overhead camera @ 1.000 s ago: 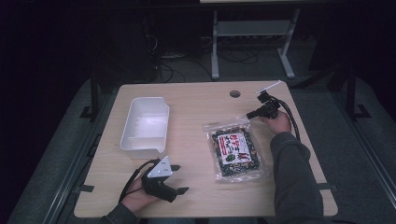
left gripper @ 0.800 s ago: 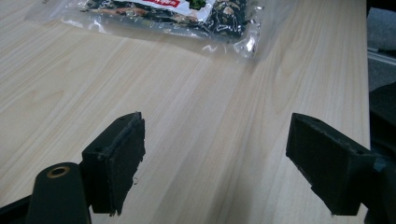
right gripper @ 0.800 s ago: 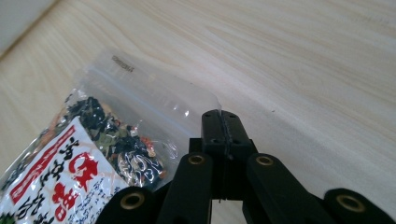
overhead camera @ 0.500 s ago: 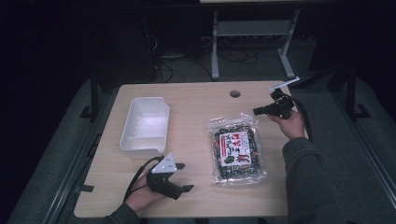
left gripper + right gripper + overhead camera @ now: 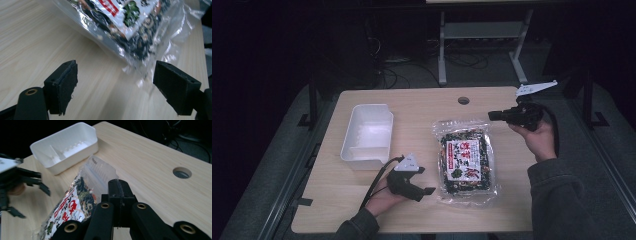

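In the last second I lifted my closed, empty right tool [image 5: 492, 115] off the food bag [image 5: 465, 161], which lies flat on the counter [image 5: 422, 107], while my open left tool [image 5: 430, 190] waits just beside its corner.

You have a pale, matt wood-grain worktop [image 5: 422, 107], a glossy, crinkled clear plastic packet [image 5: 466, 161], a smooth white plastic tray [image 5: 367, 134], and matt black tongs [image 5: 117, 87].

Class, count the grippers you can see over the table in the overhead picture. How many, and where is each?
2. The left gripper sits low at the table's near edge beside the snack bag; the right gripper is held above the far right corner.
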A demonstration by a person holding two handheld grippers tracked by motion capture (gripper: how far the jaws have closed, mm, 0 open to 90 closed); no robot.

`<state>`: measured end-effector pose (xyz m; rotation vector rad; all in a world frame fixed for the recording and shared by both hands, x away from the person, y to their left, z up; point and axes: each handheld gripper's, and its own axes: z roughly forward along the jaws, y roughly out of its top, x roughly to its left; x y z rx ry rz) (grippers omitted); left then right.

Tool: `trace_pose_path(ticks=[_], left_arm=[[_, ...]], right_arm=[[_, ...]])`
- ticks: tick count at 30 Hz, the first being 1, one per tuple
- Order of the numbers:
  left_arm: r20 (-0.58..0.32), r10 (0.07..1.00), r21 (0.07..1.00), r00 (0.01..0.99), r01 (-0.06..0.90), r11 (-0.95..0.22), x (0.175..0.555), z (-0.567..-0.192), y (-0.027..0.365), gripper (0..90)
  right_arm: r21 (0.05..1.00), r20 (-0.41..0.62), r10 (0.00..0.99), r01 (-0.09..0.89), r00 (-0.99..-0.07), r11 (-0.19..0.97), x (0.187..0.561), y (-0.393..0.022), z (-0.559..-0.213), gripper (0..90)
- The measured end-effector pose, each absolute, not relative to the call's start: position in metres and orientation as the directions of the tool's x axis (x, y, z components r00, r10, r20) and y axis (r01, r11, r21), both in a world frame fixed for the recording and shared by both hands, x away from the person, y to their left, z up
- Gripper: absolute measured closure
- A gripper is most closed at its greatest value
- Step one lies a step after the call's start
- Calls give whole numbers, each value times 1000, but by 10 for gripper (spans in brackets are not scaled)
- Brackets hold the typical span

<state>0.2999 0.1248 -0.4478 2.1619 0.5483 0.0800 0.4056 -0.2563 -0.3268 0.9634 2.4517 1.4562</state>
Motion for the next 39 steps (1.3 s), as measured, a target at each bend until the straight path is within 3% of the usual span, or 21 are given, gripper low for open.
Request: trace_pose_path(ticks=[7,13,16,22,25,26,29,35,37,39], left_arm=[[-259,421,776,870,446,-445,318,-463,111,214],[-338,362,766,869,477,-431,326,-463,99,267],[-380,325,776,866,490,-397,329,-461,94,365],[-397,319,779,861,500,-379,327,-456,93,489],[-390,306,790,868,486,-374,325,-451,95,584],[-400,290,794,870,487,-365,324,-449,97,653],[-375,280,803,883,461,-377,321,-444,97,724],[-328,266,818,906,414,-400,316,-438,96,740],[-317,264,823,911,403,-400,314,-437,96,742],[-306,263,826,915,393,-404,314,-436,97,743]], right_arm=[[849,177,551,410,-815,333,390,-255,-315,899],[869,161,526,372,-835,326,378,-254,-307,899],[878,156,512,356,-845,320,372,-254,-304,899],[890,149,503,337,-852,308,364,-257,-303,899],[896,163,506,342,-847,283,361,-264,-306,899],[900,173,509,346,-843,266,360,-268,-309,899],[903,186,509,350,-841,249,358,-274,-312,899],[908,193,501,347,-843,234,356,-279,-314,889],[908,204,497,353,-844,226,356,-282,-317,852],[904,218,495,365,-841,224,356,-283,-322,742]])
